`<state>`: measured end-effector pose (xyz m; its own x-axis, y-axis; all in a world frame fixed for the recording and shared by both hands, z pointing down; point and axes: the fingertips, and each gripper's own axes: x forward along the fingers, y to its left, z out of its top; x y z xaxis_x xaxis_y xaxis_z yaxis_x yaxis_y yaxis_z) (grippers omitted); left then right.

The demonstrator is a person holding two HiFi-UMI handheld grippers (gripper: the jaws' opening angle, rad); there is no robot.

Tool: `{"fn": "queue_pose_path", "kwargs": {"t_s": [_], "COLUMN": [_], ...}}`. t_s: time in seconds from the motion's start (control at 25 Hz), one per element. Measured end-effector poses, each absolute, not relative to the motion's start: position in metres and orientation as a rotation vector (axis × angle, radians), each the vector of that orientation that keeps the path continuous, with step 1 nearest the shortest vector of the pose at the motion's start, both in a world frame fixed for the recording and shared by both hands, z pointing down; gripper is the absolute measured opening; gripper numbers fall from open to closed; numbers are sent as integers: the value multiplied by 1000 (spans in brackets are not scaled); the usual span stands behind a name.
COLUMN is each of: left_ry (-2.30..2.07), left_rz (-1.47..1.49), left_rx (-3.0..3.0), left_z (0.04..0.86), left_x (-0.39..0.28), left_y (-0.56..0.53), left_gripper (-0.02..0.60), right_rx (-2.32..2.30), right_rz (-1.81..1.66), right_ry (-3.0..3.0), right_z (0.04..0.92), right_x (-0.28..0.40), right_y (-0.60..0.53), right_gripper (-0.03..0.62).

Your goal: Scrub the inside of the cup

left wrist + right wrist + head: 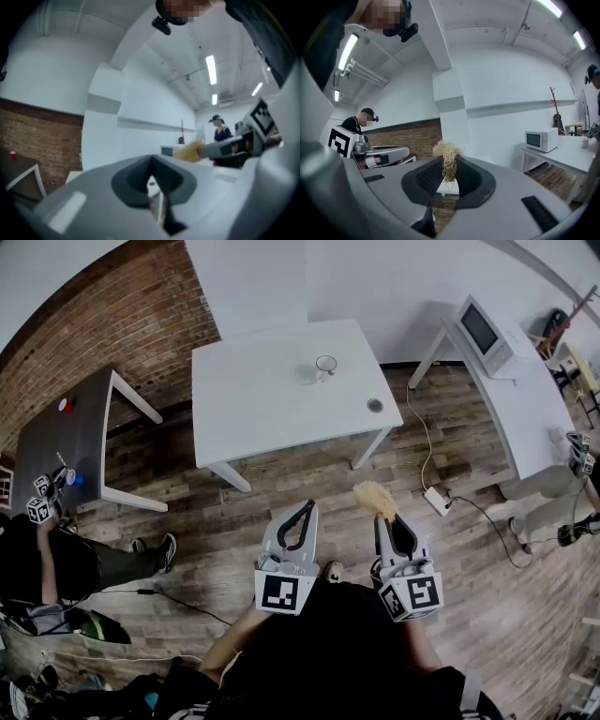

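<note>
The table (262, 399) is well ahead of you, so neither tool reaches anything yet, and a hurried lean across it is probably your biggest risk. Your left gripper (306, 509) is shut tight on nothing. If it arrives that way it cannot steady anything and will likely just knock into the glass. Your right gripper (382, 518) is clamped on a straw-coloured scrubber (375, 497), whose tuft sticks out past the tips. The fibres look loose, so a hard push could bend the tuft or drag it out of the grip. The cup (325, 366) stands upright and alone on the table's far half. It looks light, and scrubbing it unheld could tip or slide it. A small disc (375, 405) near the near right corner could catch your arm.
</note>
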<state>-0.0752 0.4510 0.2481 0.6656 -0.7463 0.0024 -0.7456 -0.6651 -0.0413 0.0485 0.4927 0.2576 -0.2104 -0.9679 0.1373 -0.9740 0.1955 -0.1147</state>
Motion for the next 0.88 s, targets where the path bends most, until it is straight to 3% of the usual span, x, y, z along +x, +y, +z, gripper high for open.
{"fn": "queue_pose_path", "kwargs": {"t_s": [0.88], "left_ry": [1327], "left_rz": [-55], "left_rx": [-2824], "left_z": [250], "left_x": [-30], "left_y": [457], "left_gripper": [3], "right_rx": [1921], "right_rz": [272], "right_ry": [-2456], "right_z": [254], "right_x": [95], "right_y": [496], "right_gripper": [54]}}
